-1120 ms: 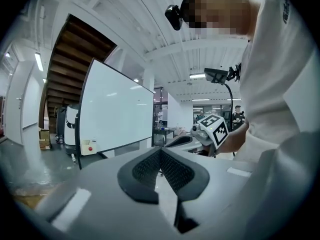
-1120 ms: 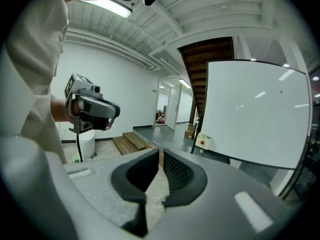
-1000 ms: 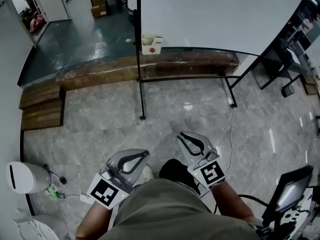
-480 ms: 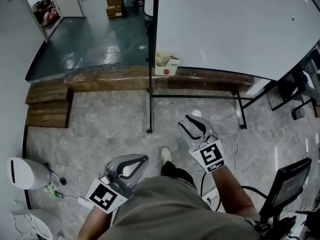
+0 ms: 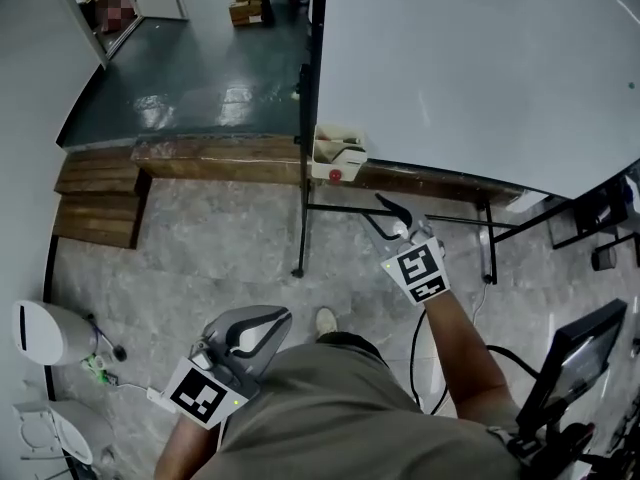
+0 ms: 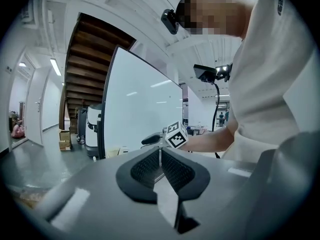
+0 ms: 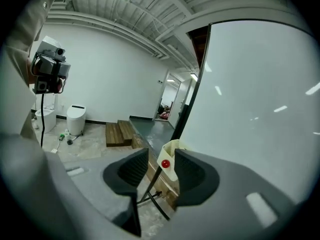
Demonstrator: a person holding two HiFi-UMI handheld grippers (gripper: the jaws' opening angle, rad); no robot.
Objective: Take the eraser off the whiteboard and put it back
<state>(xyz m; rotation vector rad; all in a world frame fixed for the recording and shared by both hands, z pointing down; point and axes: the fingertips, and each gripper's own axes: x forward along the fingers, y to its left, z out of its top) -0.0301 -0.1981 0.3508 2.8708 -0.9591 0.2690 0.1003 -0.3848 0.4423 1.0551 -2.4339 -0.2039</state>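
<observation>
The whiteboard (image 5: 480, 68) stands on a black frame. A cream holder (image 5: 337, 158) with a red dot hangs at its lower left corner; I cannot make out the eraser itself. My right gripper (image 5: 375, 211) is stretched out toward the holder, a little short of it. In the right gripper view the holder (image 7: 169, 162) shows beyond the gap of my right gripper (image 7: 161, 154), whose jaws are opening with nothing between them. My left gripper (image 5: 250, 330) stays low by my body. My left gripper (image 6: 160, 156) is shut and empty in its own view.
A black stand leg (image 5: 300, 218) drops from the board's left edge to the stone floor. A wooden ledge (image 5: 200, 158) runs behind it, with wooden steps (image 5: 95, 208) at the left. A white bin (image 5: 40, 333) and a monitor on a stand (image 5: 575, 368) flank me.
I have walked closer to the whiteboard. My right gripper has reached forward toward the holder and its jaws have parted. My left gripper has stayed shut near my body.
</observation>
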